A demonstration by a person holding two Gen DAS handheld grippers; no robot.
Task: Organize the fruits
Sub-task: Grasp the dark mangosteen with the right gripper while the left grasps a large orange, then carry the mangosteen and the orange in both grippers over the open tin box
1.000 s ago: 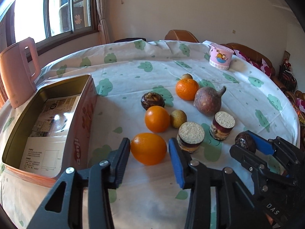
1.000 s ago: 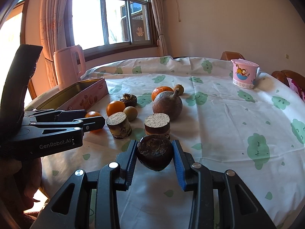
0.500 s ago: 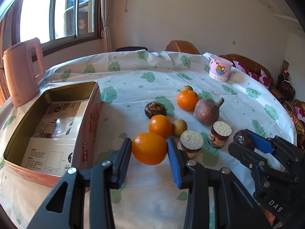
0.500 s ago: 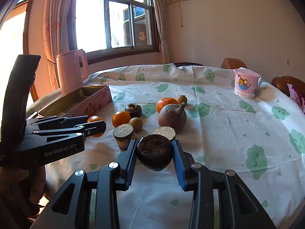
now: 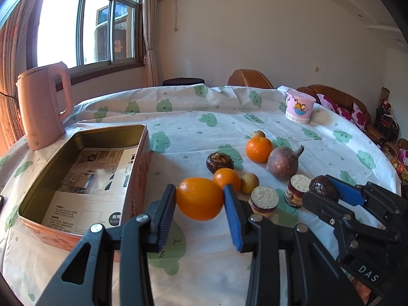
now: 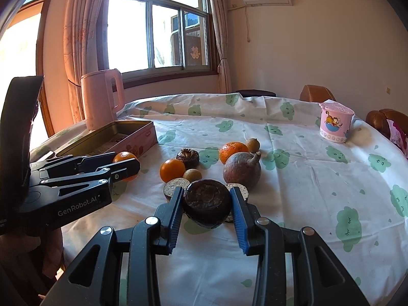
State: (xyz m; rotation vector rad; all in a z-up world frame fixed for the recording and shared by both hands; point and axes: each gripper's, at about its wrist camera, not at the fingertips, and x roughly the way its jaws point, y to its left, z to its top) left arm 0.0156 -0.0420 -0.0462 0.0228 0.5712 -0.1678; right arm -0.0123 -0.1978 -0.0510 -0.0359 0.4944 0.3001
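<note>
Now left gripper (image 5: 199, 199) pinches an orange (image 5: 200, 198); right gripper (image 6: 207, 204) pinches a dark fruit (image 6: 207, 203).

Cloth-covered table (image 5: 229, 117): fruits (image 5: 258, 149), tin (image 5: 76, 137), kettle (image 5: 42, 107), cup (image 5: 299, 108).

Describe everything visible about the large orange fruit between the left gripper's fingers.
The large, smooth, glossy orange fruit, slightly oval, is clamped between the black and blue fingers of the left gripper, whose pads press its two sides. It appears lifted off the cloud-print tablecloth. Behind it sit a smaller orange and other fruit; the open pink rectangular tin box lies to its left. In the right wrist view only its top shows above the fingers.
</note>
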